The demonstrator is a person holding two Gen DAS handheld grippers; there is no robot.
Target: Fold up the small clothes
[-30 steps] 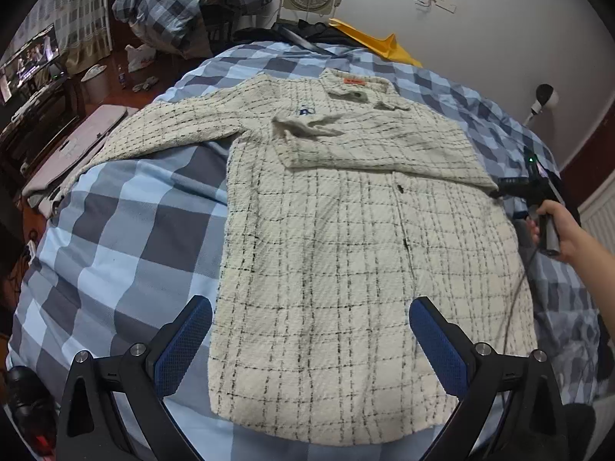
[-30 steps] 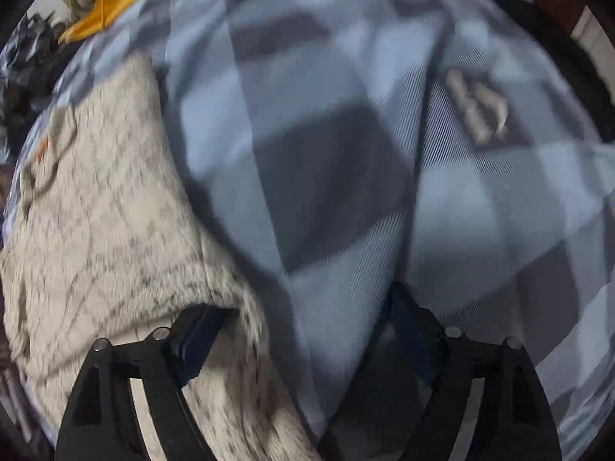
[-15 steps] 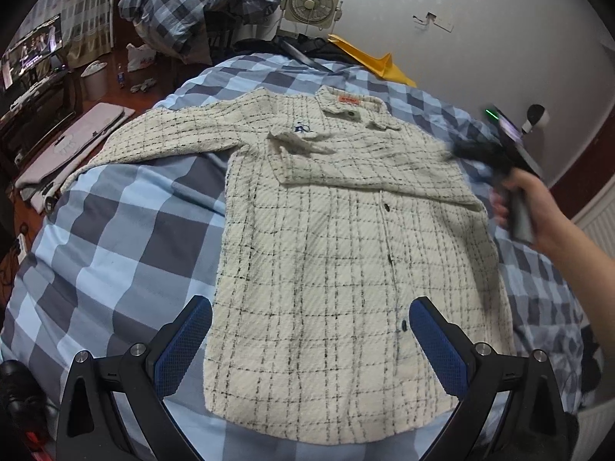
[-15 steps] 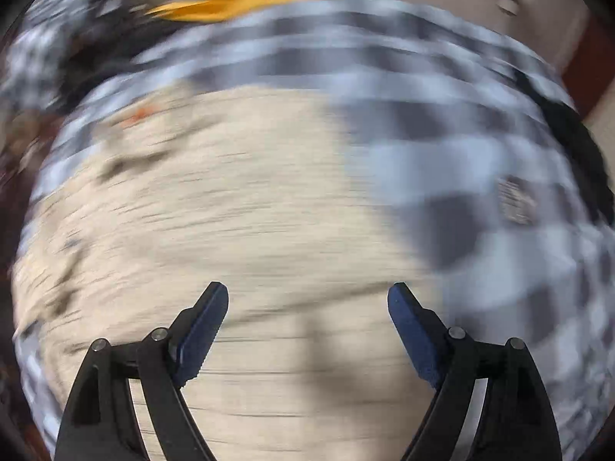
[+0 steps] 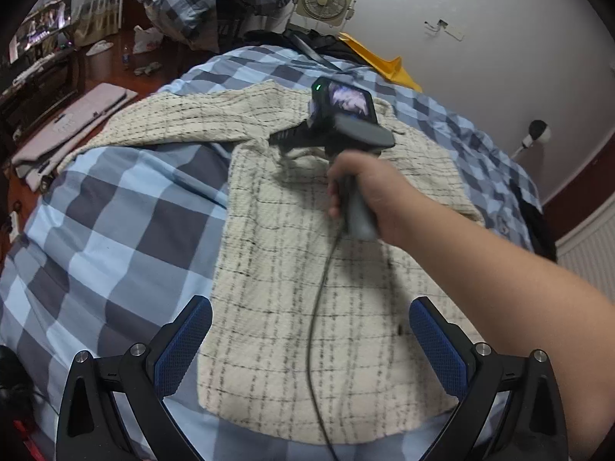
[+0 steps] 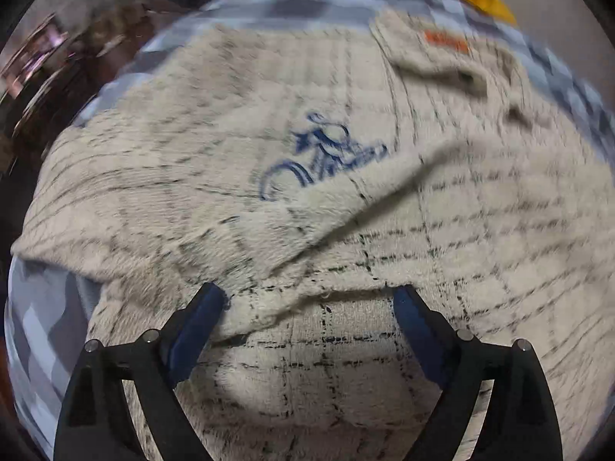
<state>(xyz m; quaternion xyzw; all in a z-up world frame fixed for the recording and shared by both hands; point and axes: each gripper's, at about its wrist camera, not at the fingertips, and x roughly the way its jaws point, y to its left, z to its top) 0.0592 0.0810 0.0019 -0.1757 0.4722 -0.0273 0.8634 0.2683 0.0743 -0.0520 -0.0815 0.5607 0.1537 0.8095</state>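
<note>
Cream checked shirt [image 5: 319,269] flat on the bedspread [image 5: 115,230], collar far, hem near; left gripper [image 5: 311,342] fingers apart, right gripper [image 6: 309,319] fingers opening, both empty.

Cream shirt [image 5: 307,307], black grid, blue emblem [image 6: 319,157]; bedspread [image 5: 115,223] blue-grey checked; tool pads [image 5: 184,345] blue.

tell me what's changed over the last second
The right gripper swung from the shirt's right edge, where it was over the bedspread, across to the chest by the blue logo. Its jaws are opening, with nothing between them. The right sleeve was already folded across the chest and stays there. The left gripper stays open over the hem, and the left sleeve still lies spread out.
</note>
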